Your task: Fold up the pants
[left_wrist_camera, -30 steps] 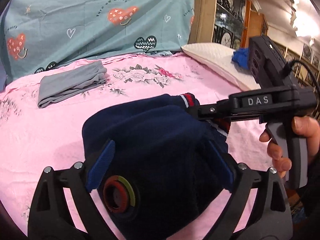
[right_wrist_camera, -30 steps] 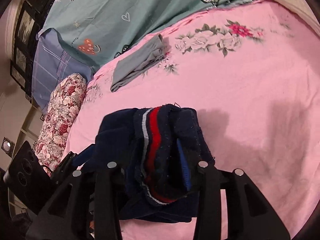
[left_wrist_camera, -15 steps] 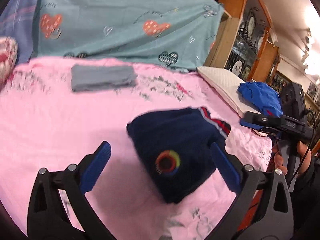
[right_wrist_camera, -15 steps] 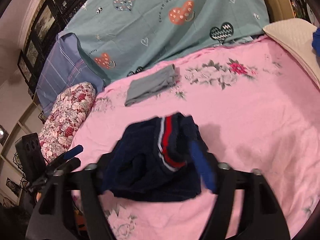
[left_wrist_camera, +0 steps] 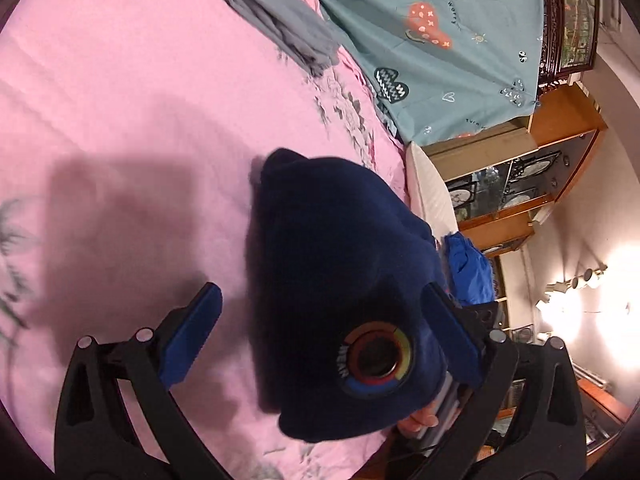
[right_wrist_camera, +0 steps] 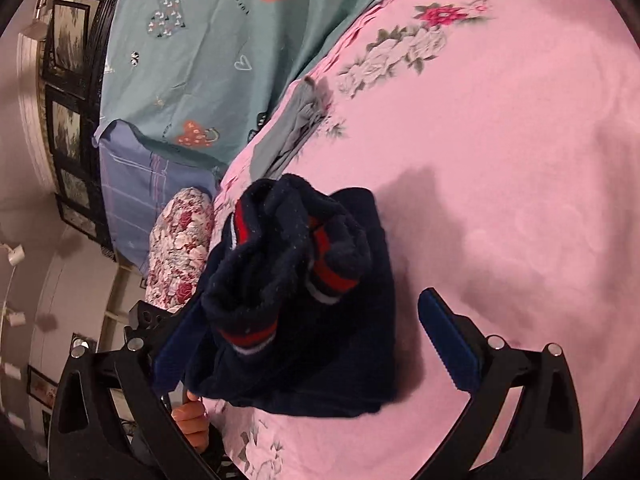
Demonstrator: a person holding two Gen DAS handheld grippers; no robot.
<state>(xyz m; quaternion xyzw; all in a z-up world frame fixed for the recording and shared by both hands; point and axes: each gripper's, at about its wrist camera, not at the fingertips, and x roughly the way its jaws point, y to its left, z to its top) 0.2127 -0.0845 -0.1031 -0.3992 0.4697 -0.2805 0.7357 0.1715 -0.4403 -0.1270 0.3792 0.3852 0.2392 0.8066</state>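
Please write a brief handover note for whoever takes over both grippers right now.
Left gripper: open, jaws have just spread, either side of the folded navy fleece pants, not pressing them.
Right gripper: open, jaws just released the same pants at the red-striped waistband.
Pants lie bundled on the pink floral bedsheet; folded grey garment sits farther back.
Done: fold looks made and released.
Left: probably tidy the loose waistband end.

The dark blue pants [left_wrist_camera: 340,280], folded into a small thick bundle with a round colored patch and red-and-white stripes, lie on the near side of the bed.
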